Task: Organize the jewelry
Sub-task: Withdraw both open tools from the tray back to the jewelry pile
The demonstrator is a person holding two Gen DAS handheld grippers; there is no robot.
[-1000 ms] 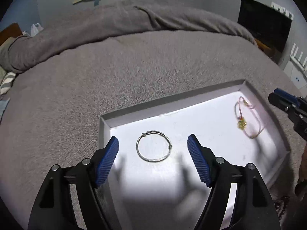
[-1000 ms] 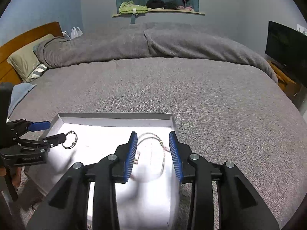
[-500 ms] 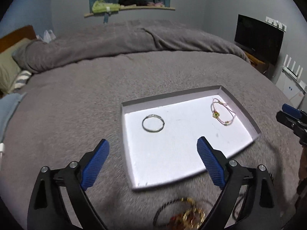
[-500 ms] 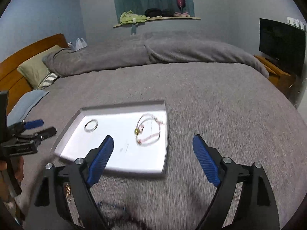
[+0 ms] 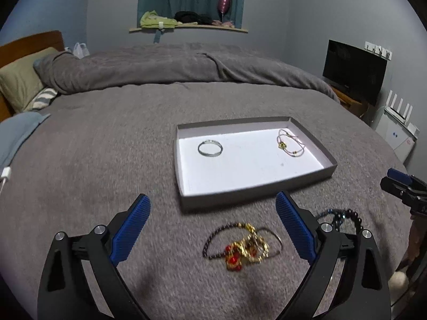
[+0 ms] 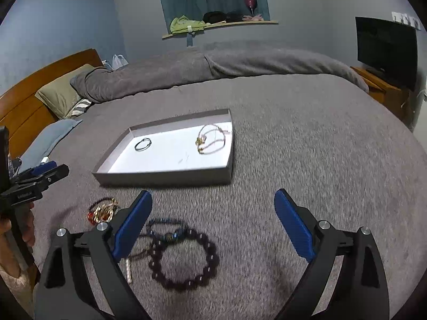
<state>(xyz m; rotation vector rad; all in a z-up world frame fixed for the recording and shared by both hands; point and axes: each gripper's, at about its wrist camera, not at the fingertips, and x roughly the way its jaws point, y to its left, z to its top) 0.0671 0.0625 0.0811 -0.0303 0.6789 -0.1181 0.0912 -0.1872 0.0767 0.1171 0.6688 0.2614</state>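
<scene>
A: Surface?
B: Grey blanket [image 5: 112, 138] over a bed; tray [image 5: 186, 197] mid-frame, ring [image 5: 210, 148] and cord bracelet [image 5: 289, 145] inside. Gold tangle [image 5: 244, 248] and bead bracelet [image 6: 184, 260] lie loose below.
A: Tools?
B: Left gripper [image 5: 213, 229] and right gripper [image 6: 212, 222] both just spread wide, empty.
A: Room?
B: TV [image 5: 353, 72] right, shelf [image 6: 221, 25] top.

Bedroom: bed [image 5: 160, 122], pillow [image 5: 20, 77], television [image 5: 353, 70]
</scene>
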